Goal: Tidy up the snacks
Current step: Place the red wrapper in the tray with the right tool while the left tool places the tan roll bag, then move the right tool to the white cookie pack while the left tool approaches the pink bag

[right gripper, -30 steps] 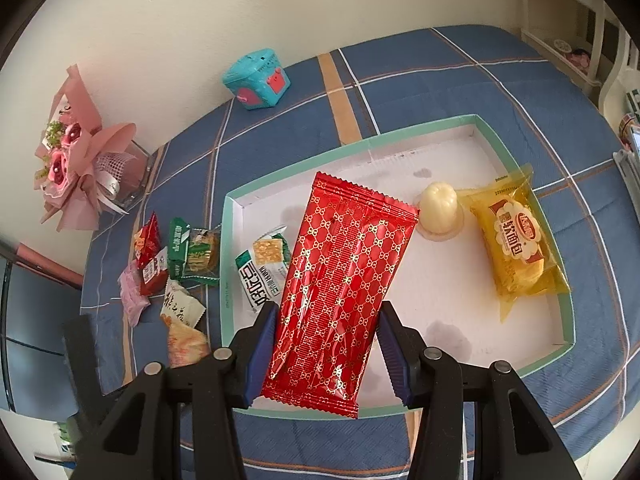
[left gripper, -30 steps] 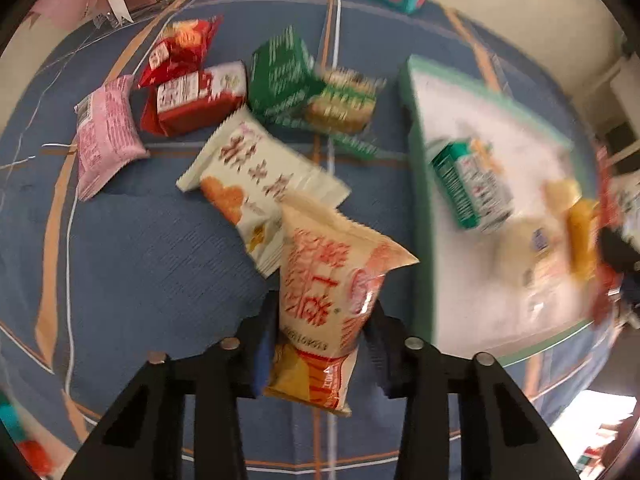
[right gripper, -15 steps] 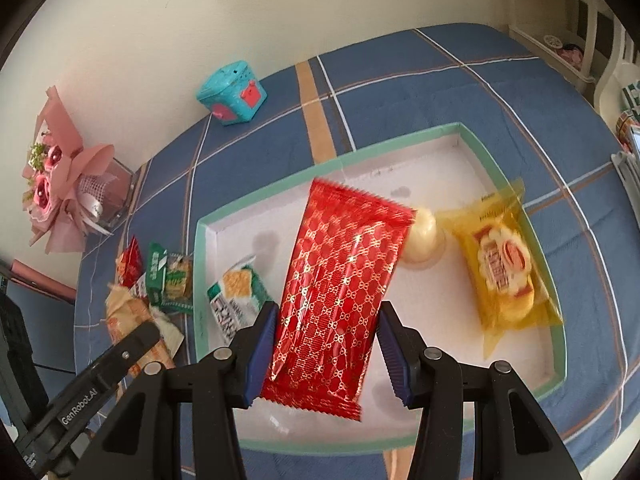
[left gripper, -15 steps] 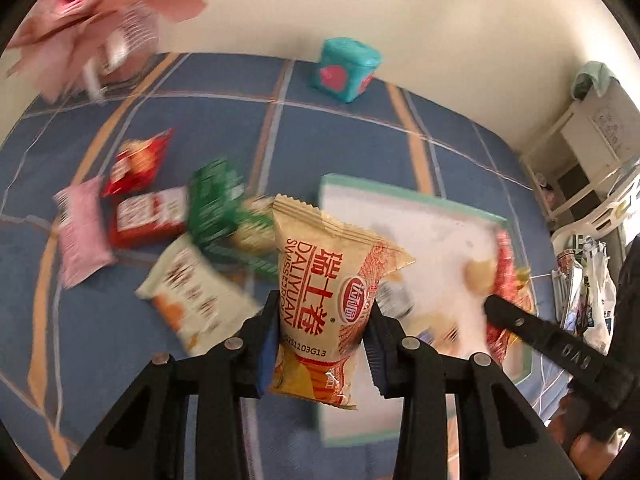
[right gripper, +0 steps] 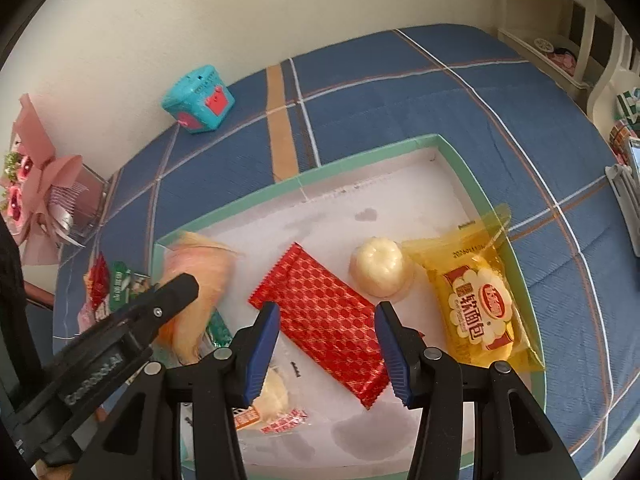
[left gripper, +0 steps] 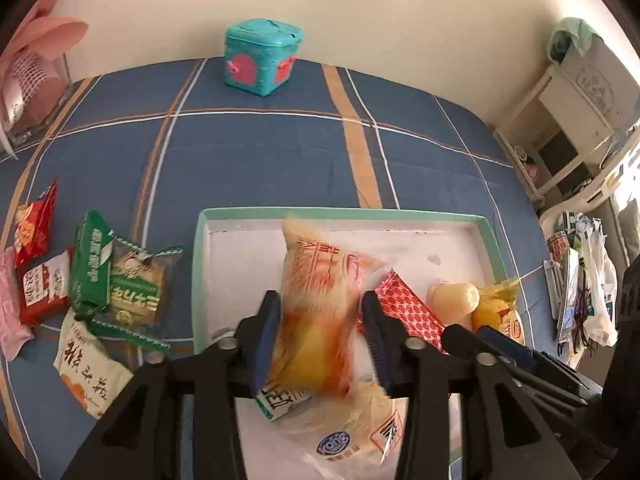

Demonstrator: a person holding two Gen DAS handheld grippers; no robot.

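Observation:
A white tray with a green rim [left gripper: 340, 213] [right gripper: 372, 156] lies on the blue plaid cloth. My left gripper [left gripper: 322, 338] is open over the tray, and the blurred orange-and-cream snack bag [left gripper: 320, 312] between its jaws looks loose; it also shows in the right wrist view [right gripper: 200, 280]. My right gripper [right gripper: 326, 346] is open above the red patterned packet [right gripper: 324, 320], which lies flat in the tray [left gripper: 404, 308]. Also in the tray are a pale jelly cup [right gripper: 378, 266], a yellow bread bag [right gripper: 476, 300] and a green-white carton [left gripper: 280, 396].
Several snack packs lie left of the tray: green packs [left gripper: 116, 276], red packs [left gripper: 40, 264], a pink pack [left gripper: 10, 308] and a white-orange pack [left gripper: 90, 364]. A teal box [left gripper: 260, 56] stands at the back by the wall. A pink bouquet [right gripper: 36, 176] is at far left.
My left gripper carried the orange bag over the tray and opened, and the bag is slipping. My right gripper opened and the red packet dropped flat into the tray.

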